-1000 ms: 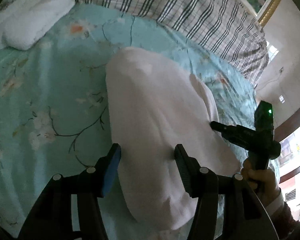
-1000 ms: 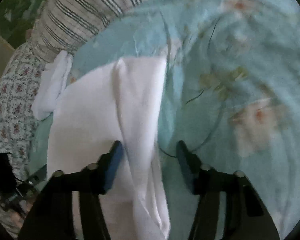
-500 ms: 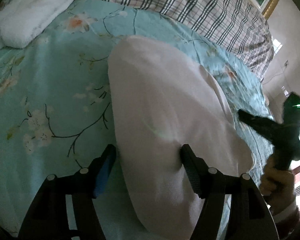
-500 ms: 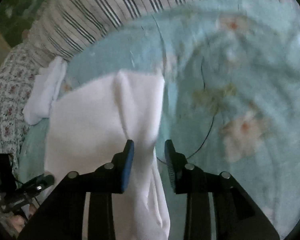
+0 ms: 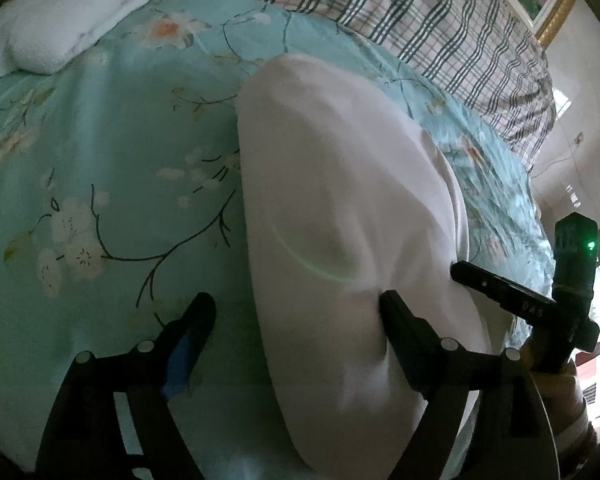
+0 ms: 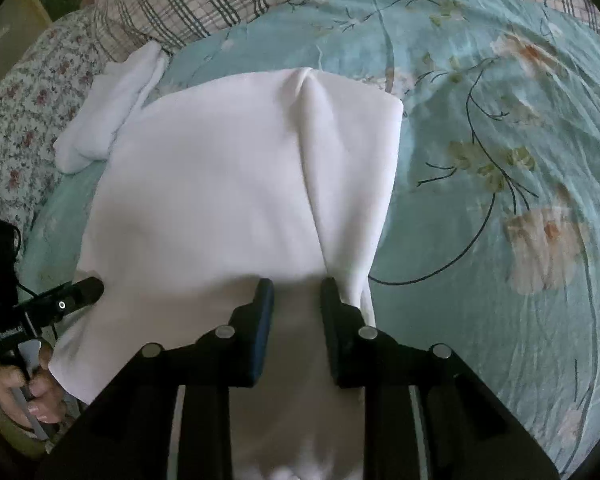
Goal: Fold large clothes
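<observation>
Left gripper [image 5: 296, 308]: jaws had just been opening and stood wide; one finger pressed the white garment [image 5: 340, 208], the other sat on the teal floral bedsheet [image 5: 100, 140]; nothing gripped.
Garment: pale, smooth, folded into a long panel, lying mid-bed below the plaid quilt [image 5: 440, 28].
Right gripper [image 6: 296, 296]: jaws had just been closing, narrow, around the garment's near edge; firm pinch uncertain.
Risk: a thin pinch could slip, letting the fold sag or skew.

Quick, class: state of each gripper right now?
Left gripper: open, jaws just widened, astride the white garment's edge.
Right gripper: jaws just narrowed around white garment; grip cannot be told.
</observation>
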`<state>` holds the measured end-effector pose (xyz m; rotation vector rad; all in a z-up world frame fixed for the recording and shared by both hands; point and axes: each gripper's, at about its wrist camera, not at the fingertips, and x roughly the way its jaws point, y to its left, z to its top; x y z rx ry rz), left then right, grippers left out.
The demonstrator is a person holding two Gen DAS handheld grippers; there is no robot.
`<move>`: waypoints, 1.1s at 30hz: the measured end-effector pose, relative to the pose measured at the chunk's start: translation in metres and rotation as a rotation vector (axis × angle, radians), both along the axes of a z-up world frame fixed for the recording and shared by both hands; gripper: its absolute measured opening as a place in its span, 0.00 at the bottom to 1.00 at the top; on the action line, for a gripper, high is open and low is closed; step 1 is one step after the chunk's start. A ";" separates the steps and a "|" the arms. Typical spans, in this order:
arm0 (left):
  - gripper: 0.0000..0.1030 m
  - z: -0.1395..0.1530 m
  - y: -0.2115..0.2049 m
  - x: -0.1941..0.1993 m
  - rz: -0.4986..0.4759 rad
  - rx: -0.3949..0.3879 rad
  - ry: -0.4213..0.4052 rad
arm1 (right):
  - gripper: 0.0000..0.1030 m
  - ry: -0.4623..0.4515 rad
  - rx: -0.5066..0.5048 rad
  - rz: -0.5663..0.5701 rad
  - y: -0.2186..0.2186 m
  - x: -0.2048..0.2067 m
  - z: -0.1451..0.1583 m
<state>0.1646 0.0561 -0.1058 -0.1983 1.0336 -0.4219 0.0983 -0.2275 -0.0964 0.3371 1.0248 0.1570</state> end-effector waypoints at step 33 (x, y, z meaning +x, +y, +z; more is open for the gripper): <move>0.81 0.019 -0.011 -0.061 -0.005 0.160 -0.043 | 0.27 -0.020 0.031 -0.021 0.016 -0.082 0.015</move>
